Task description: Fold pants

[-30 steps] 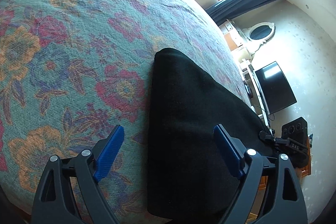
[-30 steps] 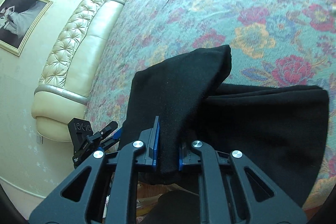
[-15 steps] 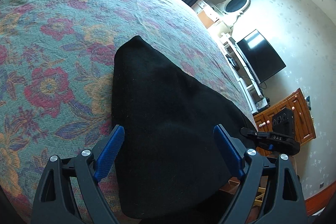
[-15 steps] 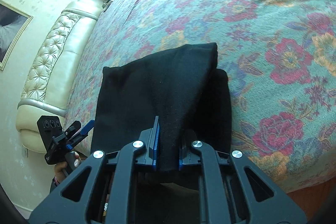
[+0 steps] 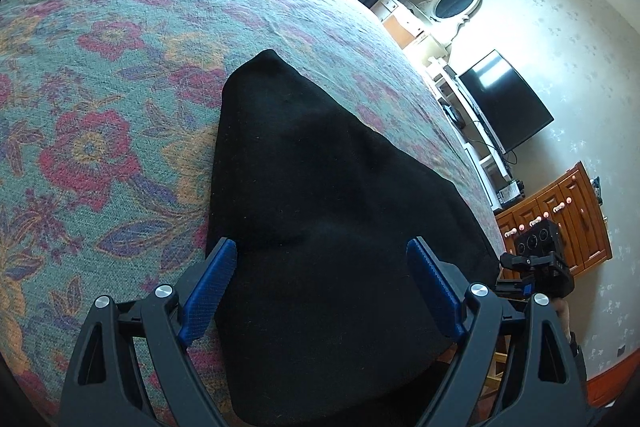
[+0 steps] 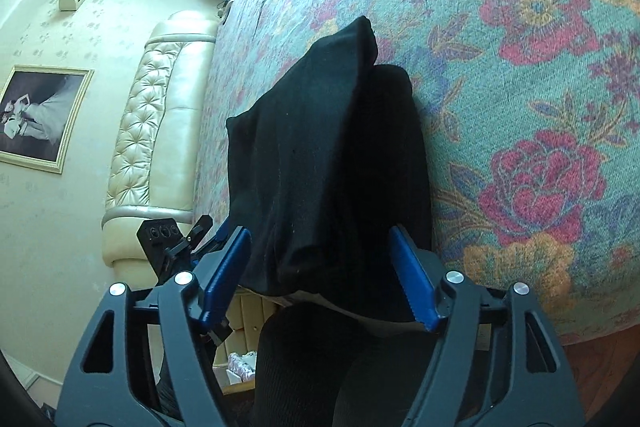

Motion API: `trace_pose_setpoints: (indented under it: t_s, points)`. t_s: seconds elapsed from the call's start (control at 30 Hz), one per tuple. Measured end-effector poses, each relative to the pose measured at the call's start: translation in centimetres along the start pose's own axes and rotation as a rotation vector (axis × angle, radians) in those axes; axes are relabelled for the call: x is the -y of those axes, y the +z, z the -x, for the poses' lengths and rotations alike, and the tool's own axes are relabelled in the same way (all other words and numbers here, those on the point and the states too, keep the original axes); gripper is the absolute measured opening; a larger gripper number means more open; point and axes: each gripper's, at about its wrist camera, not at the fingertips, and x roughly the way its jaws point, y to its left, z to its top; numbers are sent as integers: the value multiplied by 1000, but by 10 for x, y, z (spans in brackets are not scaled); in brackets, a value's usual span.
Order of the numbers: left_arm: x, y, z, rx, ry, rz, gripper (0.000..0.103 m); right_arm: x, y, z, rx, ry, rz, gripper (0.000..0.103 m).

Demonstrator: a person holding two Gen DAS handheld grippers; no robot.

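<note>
Covering nearly everything in both views, the bed (image 5: 120,75), in a coarse woven spread of red and orange flowers on green, carries the black pants (image 5: 320,207) at its near edge. A second ago the right gripper (image 6: 320,267) was clenched on a raised flap of the cloth; its jaws have just been opening, and the flap now lies dropped on the lower layer, between the blue ribbed pads but free of them. The pants are soft, matte knit, folded into a thick wedge: broad at the bed's edge, narrowing to a rounded tip that points toward the middle of the bed, with the long axis running from edge to tip. The left gripper (image 5: 320,287) hangs released over the broad end, its pads spread wide and clear of the cloth, as before.
</note>
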Motion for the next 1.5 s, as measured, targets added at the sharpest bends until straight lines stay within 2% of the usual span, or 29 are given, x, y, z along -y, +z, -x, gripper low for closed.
trace_pose_setpoints:
  t_s: [0.03, 0.07, 0.17, 0.3, 0.4, 0.43, 0.6, 0.67, 0.73, 0.77, 0.8, 0.87, 1.0, 1.17, 1.23, 1.37, 1.5]
  points:
    - [0, -1, 0, 0, 3, -1, 86, -1, -1, -1, -2, -18, 19, 57]
    - [0, -2, 0, 1, 5, -1, 86, -3, -3, -1, -8, -42, 44, 28]
    - [-1, -3, 0, 4, 2, 2, 86, -10, -3, -3, -19, -75, 80, 18]
    - [-5, -3, 0, 5, -7, 4, 86, -18, -7, 7, -2, -81, 93, 15]
    - [-7, -4, -2, 2, -14, 2, 86, -13, -11, 4, -11, -150, 97, 15]
    - [-8, -4, -3, 0, -14, -3, 86, -8, -11, 0, -18, -165, 95, 16]
    - [-4, -9, -5, -2, 13, -69, 86, 12, -11, 1, -29, -66, 0, 23]
    - [-3, -9, -5, -7, 18, -90, 86, 7, -12, 7, -29, -85, 24, 28]
    - [-5, -6, -1, -9, 2, -75, 86, 6, -13, 16, -9, -102, 23, 41]
    - [-7, -3, 2, -9, -12, -58, 86, 6, -12, 22, 11, -133, 22, 66]
    - [-10, -1, 4, -5, -25, -36, 86, 6, -13, 27, 35, -191, 34, 73]
    - [-17, 3, 9, 0, -24, -4, 86, 6, -13, 30, 57, -272, 64, 73]
    - [-33, 7, 19, 19, -63, 51, 86, 19, -12, 33, 87, -229, 16, 73]
    - [-54, 5, 15, -16, -199, 194, 86, 23, -6, 27, 95, -147, -17, 73]
    - [-59, 3, 7, -40, -224, 232, 86, 25, 1, 22, 102, -109, -38, 73]
    - [-58, 0, -2, -56, -209, 206, 86, 34, 16, 4, 78, -61, -85, 74]
    - [-49, 5, -8, -88, -190, 152, 86, 31, 23, -14, 61, -50, -74, 86]
